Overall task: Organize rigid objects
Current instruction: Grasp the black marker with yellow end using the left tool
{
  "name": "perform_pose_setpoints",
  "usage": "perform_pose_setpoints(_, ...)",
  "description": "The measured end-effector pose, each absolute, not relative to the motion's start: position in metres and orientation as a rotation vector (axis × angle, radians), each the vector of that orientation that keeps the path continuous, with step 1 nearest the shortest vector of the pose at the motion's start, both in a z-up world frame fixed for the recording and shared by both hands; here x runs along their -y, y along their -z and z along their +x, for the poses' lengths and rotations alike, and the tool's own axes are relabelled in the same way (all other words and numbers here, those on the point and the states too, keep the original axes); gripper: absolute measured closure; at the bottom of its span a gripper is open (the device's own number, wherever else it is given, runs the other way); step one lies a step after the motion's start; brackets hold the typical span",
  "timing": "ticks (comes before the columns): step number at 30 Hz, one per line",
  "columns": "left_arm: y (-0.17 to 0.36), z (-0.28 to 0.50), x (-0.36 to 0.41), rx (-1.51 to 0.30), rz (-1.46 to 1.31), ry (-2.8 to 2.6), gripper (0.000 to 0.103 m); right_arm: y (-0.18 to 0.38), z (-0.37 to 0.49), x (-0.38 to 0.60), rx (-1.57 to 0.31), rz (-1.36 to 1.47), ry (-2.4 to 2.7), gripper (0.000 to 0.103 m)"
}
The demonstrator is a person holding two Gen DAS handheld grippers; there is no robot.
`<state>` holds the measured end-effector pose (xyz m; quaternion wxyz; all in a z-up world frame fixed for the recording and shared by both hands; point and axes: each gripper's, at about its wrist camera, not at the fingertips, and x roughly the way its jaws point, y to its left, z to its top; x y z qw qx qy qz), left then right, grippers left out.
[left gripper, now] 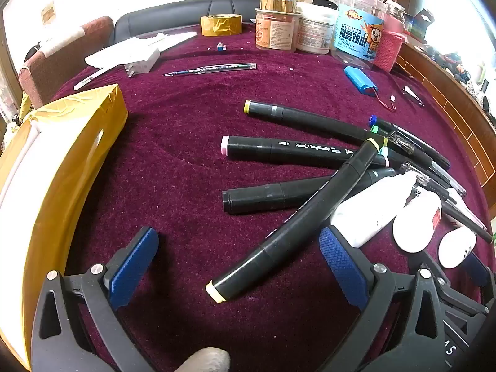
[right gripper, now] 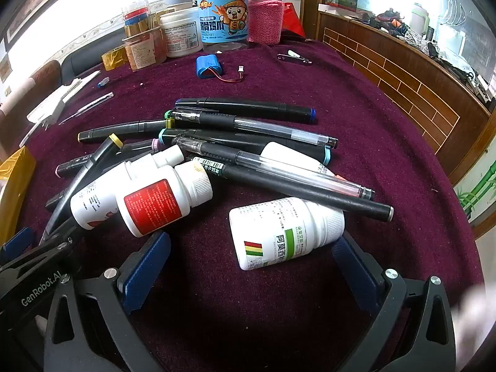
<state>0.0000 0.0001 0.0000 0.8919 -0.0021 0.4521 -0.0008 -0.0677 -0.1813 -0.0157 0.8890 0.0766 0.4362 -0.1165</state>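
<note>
A pile of black markers and gel pens lies on the maroon cloth (left gripper: 186, 161). In the left wrist view my left gripper (left gripper: 240, 260) is open; a black marker with pale yellow caps (left gripper: 297, 220) lies slanted between its blue pads, its near end toward me. White pill bottles (left gripper: 372, 207) lie to the right. In the right wrist view my right gripper (right gripper: 251, 260) is open around a white bottle with a green label (right gripper: 285, 232) lying on its side. A red-label bottle (right gripper: 161, 201) and another white bottle (right gripper: 102, 195) lie to its left, beside the pens (right gripper: 248, 142).
A gold-wrapped box (left gripper: 62, 167) stands at the left. Jars and tubs (left gripper: 310, 28), a roll of yellow tape (left gripper: 220, 24), a blue battery pack (left gripper: 359, 77) and a thin pen (left gripper: 210, 68) lie at the back. A wooden counter (right gripper: 403, 68) borders the right side.
</note>
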Motion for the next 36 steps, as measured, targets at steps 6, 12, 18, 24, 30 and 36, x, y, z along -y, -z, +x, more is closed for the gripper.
perform_pose_setpoints(6, 0.000, -0.001, -0.002, -0.942, -0.003, 0.012, 0.000, 0.016, -0.067, 0.182, -0.907, 0.160, 0.242, 0.001)
perform_pose_setpoints(12, -0.004, -0.020, -0.008, -1.023, 0.068, 0.114, 0.000, 0.017, -0.066, 0.180, -0.907, 0.156, 0.245, 0.001)
perform_pose_setpoints(18, -0.003, -0.037, -0.014, -0.998, 0.068, 0.115, 0.000, 0.016, -0.069, 0.182, -0.991, 0.138, 0.169, 0.001)
perform_pose_setpoints(24, -0.003, -0.037, -0.015, -0.997, 0.065, 0.114, 0.000, 0.016, -0.070, 0.185, -1.031, 0.119, 0.142, 0.001)
perform_pose_setpoints(30, -0.002, -0.035, -0.015, -0.998, 0.070, 0.105, 0.000, 0.004, -0.093, 0.191, -0.977, 0.176, 0.122, 0.019)
perform_pose_setpoints(36, -0.003, -0.036, -0.016, -0.998, 0.062, 0.116, 0.000, -0.064, -0.155, 0.211, -0.509, 0.203, 0.270, 0.006)
